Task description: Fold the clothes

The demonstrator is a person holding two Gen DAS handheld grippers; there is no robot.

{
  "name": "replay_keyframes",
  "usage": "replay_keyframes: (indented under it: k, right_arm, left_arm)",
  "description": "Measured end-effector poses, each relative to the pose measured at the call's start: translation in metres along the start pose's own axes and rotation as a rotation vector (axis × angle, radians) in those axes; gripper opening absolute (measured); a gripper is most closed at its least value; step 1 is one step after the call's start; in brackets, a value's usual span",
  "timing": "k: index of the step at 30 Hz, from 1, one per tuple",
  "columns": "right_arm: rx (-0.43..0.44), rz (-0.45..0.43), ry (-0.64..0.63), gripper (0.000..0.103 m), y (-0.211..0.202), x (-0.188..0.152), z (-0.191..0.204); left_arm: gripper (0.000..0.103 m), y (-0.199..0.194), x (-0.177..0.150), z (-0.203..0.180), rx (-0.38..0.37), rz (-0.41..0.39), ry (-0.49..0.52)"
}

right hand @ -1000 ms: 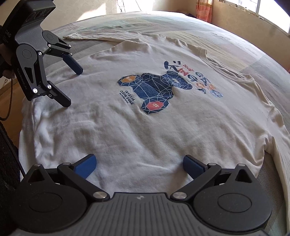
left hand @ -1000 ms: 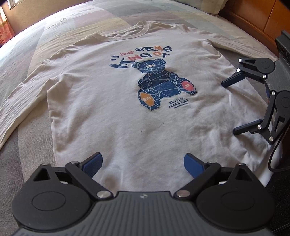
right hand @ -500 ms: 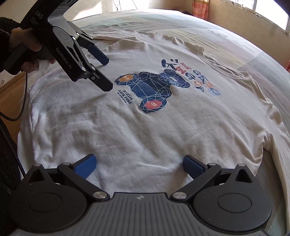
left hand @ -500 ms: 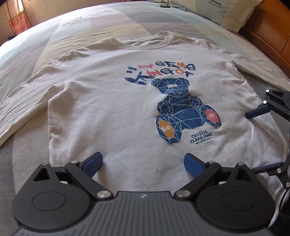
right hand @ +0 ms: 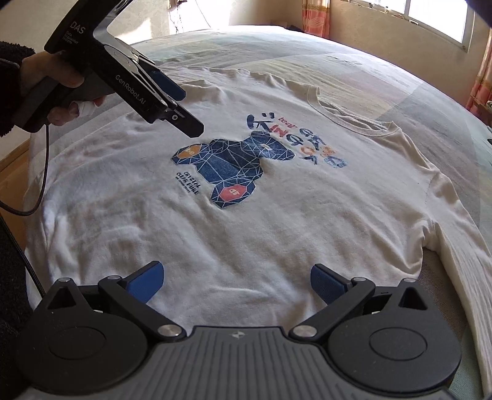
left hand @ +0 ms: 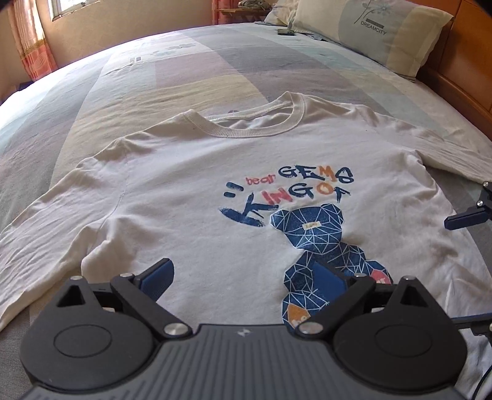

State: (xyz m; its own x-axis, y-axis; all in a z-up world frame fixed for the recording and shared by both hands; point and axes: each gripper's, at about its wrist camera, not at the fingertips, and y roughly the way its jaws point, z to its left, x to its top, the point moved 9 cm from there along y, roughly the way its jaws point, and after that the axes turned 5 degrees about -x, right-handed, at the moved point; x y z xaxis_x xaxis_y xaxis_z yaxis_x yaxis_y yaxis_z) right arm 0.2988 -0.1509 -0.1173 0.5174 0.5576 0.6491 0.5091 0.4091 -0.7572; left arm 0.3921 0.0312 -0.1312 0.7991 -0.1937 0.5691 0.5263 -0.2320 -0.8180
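A white long-sleeved shirt (left hand: 190, 197) with a blue bear print lies flat, front up, on the bed; the right wrist view shows it too (right hand: 276, 234). Its collar (left hand: 255, 123) points toward the pillows. My left gripper (left hand: 243, 277) hovers open over the lower chest, above the bear print, holding nothing. From the right wrist view, the left gripper (right hand: 187, 110) hangs above the shirt near the bear, held by a hand. My right gripper (right hand: 236, 283) is open above the shirt's side, empty. One of its fingers (left hand: 461, 220) shows at the right edge of the left wrist view.
The bed sheet (left hand: 190, 70) has pastel patches. A pillow (left hand: 375, 34) lies at the head, next to a wooden headboard (left hand: 467, 61). One sleeve (left hand: 27, 258) stretches left, the other (right hand: 461, 270) runs off beside my right gripper. Curtained windows (right hand: 436, 21) line the wall.
My left gripper has moved forward over the shirt, from the hem toward the chest and collar. The right gripper has stayed nearly still, and both remain open.
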Motion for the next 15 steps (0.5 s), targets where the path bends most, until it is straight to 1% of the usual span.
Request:
replay_keyframes:
  k: [3,4,5,6,8,9,12,15]
  right_arm:
    - [-0.098,-0.01,0.063,0.103,0.01,0.015,-0.022]
    - [-0.125,-0.005,0.088,0.103,0.016,0.018,-0.029]
    - [-0.154,0.015,0.127,0.103,0.024,0.018,-0.038]
    - [-0.173,0.055,0.164,0.103,0.032,0.014,-0.044]
    - [-0.168,0.084,0.247,0.103,0.038,0.001,-0.053]
    - [-0.166,0.07,0.268,0.103,0.034,-0.002,-0.055]
    - [-0.179,0.064,0.264,0.103,0.027,-0.014,-0.057]
    - [-0.203,0.063,0.289,0.103,0.028,-0.014,-0.056]
  left_arm:
    - [0.097,0.019,-0.004,0.005,-0.008,0.033,-0.068]
    - [0.098,0.018,-0.005,0.005,-0.005,0.021,-0.07]
    - [0.098,0.016,-0.007,0.006,0.002,0.021,-0.077]
    - [0.098,0.014,-0.008,0.007,0.008,0.021,-0.084]
    - [0.098,0.009,-0.013,0.011,0.018,0.018,-0.108]
    - [0.098,0.006,-0.015,0.014,0.021,0.016,-0.124]
    - [0.098,-0.002,-0.015,0.019,0.026,0.004,-0.147]
    - [0.098,-0.004,-0.003,0.023,0.03,-0.031,-0.145]
